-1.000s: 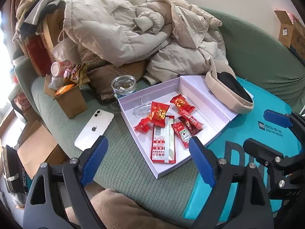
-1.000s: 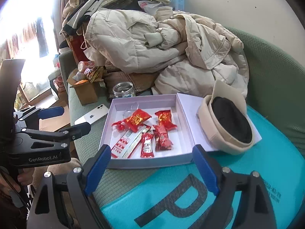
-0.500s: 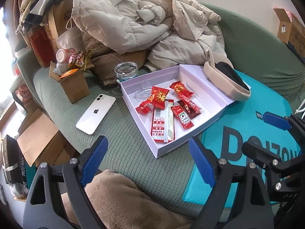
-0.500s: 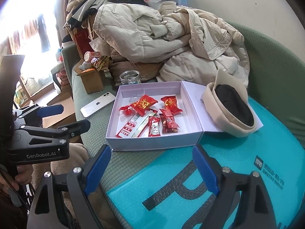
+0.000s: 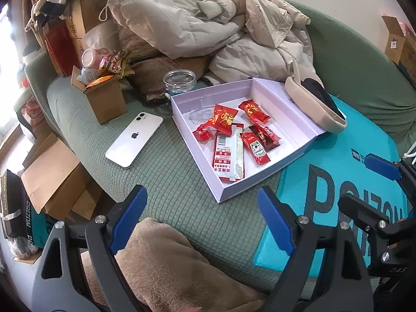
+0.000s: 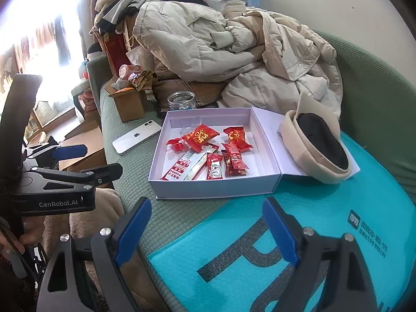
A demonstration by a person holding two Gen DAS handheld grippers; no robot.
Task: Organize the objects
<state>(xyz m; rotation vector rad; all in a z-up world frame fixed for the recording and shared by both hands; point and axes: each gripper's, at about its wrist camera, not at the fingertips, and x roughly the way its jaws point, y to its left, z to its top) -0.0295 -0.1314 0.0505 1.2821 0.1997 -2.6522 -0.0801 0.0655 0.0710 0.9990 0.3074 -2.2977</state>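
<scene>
An open lilac box (image 5: pixel 293 119) (image 6: pixel 262 140) lies on the green sofa and holds several red snack and sauce packets (image 5: pixel 226 118) (image 6: pixel 200 135) and a long red-white sachet (image 5: pixel 228 153). A beige hat (image 5: pixel 314 104) (image 6: pixel 317 145) rests on the box's open lid. A white phone (image 5: pixel 134 136) (image 6: pixel 137 136) lies left of the box. My left gripper (image 5: pixel 202 221) is open and empty, held back from the box over the sofa's front edge. My right gripper (image 6: pixel 208 228) is open and empty above the teal bag, short of the box.
A glass jar (image 5: pixel 179 80) (image 6: pixel 182 100) stands behind the box. A small cardboard box of snacks (image 5: pixel 106 98) sits at the left. Beige coats (image 5: pixel 202 23) are heaped at the back. A teal bag (image 6: pixel 312 234) covers the right seat. Cardboard boxes (image 5: pixel 52 182) lie on the floor.
Both grippers have drawn back and away from the box, so it looks smaller and farther. Both stay open. Nothing in the box has moved.
</scene>
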